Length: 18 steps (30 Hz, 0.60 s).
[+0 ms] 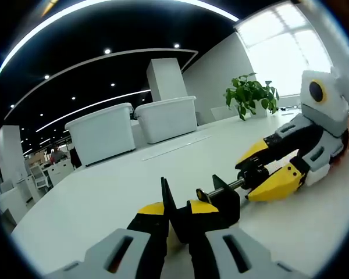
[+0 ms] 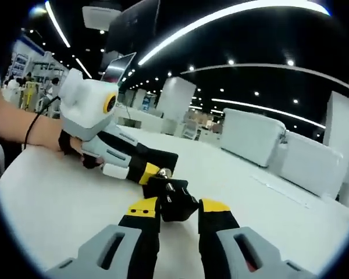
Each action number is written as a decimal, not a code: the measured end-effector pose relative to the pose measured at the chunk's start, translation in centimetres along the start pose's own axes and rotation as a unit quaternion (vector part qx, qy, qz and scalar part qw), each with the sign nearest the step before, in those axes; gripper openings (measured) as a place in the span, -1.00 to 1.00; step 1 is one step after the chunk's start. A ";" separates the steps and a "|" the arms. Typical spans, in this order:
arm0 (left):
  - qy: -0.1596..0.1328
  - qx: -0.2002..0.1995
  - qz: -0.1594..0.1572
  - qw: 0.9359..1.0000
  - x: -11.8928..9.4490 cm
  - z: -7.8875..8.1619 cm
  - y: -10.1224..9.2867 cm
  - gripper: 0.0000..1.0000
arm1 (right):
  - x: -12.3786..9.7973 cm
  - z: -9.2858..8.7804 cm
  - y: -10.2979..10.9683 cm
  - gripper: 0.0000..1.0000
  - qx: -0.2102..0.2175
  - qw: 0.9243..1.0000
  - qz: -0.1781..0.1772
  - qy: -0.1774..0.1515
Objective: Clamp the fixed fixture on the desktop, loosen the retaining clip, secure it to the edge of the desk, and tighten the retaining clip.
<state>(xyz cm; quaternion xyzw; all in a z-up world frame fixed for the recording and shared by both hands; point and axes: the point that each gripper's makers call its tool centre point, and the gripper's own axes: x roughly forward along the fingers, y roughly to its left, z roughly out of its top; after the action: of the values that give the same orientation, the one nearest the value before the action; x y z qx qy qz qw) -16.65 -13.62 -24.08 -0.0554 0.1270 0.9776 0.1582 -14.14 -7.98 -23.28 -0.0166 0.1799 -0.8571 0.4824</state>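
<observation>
Fixture (image 1: 206,209): black clamp, rigid, probably light, mid tabletop (image 1: 104,192). My left gripper (image 1: 178,224) pinches its body; my right gripper (image 1: 262,174) closes on its screw handle (image 1: 230,186), the best hold.

Clamp (image 1: 206,212) lower body hidden between left tongs (image 1: 177,216).

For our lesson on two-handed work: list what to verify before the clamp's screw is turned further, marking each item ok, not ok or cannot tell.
1. Left claw shut on the black clamp: ok.
2. Right claw closed around the clamp's screw handle: ok.
3. Clamp lies on the white desk: ok.
4. Clamp at the desk edge: not ok.
5. Screw loosened enough: cannot tell.
</observation>
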 end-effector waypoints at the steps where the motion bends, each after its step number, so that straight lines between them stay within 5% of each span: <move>1: 0.000 0.000 0.000 1.000 0.0 0.0 0.0 -0.75 | 0.0 0.0 0.0 -0.51 0.006 1.000 0.001 0.000; 6: 0.000 0.000 -0.001 1.000 0.0 0.0 -0.1 -0.75 | -0.5 0.4 -0.3 -0.47 0.141 0.990 0.023 -0.016; 9: 0.000 0.000 -0.002 1.000 0.0 0.0 0.0 -0.75 | -0.8 0.9 -1.1 -0.40 0.231 0.972 0.032 -0.031; 12: -0.001 0.000 -0.002 1.000 0.0 0.0 -0.1 -0.75 | -0.8 1.0 -1.5 -0.40 0.317 0.946 0.054 -0.035; 14: -0.001 0.000 -0.002 1.000 0.0 0.0 -0.1 -0.75 | -0.9 1.7 -1.4 -0.42 0.327 0.941 0.069 -0.050; 16: -0.001 0.000 -0.002 1.000 0.0 0.0 -0.1 -0.75 | -0.7 1.6 -1.1 -0.42 0.306 0.948 0.075 -0.047; 18: -0.001 0.000 -0.002 1.000 0.0 0.0 -0.1 -0.75 | -0.4 1.2 -1.4 -0.48 0.314 0.946 0.068 -0.038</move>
<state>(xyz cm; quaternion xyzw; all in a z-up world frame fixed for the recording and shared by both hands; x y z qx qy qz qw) -16.63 -13.56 -24.06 -0.0551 0.1266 0.9774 0.1603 -14.78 -7.33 -21.63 0.1150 -0.1159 -0.8341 0.5268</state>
